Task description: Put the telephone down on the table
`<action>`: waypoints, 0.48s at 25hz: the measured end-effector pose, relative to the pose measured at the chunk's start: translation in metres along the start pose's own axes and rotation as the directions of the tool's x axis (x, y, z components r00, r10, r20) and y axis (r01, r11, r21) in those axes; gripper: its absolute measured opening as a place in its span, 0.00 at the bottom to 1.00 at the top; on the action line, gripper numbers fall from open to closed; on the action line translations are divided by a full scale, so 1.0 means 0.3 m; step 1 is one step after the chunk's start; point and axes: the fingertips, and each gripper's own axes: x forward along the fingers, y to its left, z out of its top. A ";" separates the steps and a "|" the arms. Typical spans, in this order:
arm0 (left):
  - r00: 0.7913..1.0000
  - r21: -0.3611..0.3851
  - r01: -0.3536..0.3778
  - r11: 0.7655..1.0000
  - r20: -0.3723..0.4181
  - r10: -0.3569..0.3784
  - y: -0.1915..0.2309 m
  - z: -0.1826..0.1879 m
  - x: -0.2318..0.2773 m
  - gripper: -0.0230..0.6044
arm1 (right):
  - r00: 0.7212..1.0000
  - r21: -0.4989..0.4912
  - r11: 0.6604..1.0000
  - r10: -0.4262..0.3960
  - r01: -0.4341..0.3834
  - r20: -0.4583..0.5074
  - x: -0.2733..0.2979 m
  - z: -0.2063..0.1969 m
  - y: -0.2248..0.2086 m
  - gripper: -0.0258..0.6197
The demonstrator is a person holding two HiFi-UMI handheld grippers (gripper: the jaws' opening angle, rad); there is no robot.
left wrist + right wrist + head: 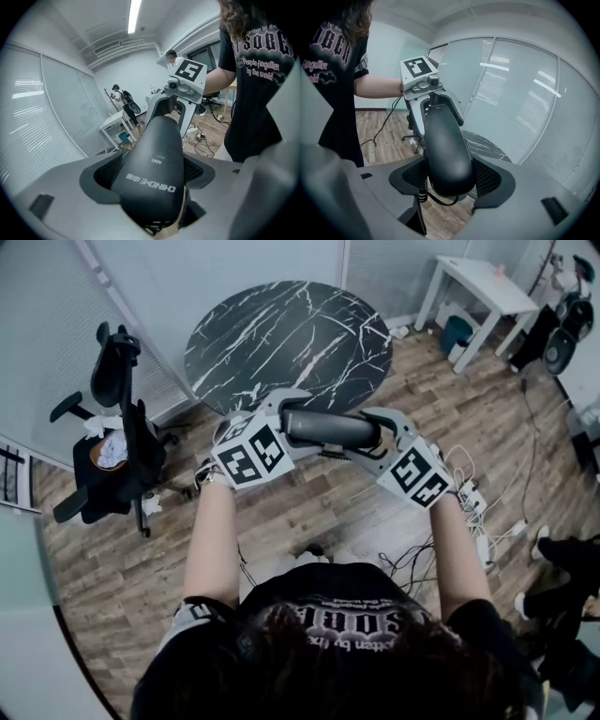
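Round marble table (281, 334) lies just ahead, with the telephone (330, 428) apparently short of it above the wooden floor (309, 512), clamped endwise by left gripper (281, 427) and right gripper (382, 439); releasing one end early would probably let it swing and drop.

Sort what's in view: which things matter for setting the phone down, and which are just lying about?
In the job: black plastic telephone handset, clamped between left gripper and right gripper; round black marble-patterned table.

Lying about: black office chair; small white table; white power strip with cables.
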 end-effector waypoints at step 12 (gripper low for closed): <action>1.000 -0.023 0.010 1.000 0.010 -0.009 0.111 -0.104 -0.013 0.62 | 1.000 0.007 1.000 0.015 -0.014 -0.014 0.138 0.033 -0.053 0.51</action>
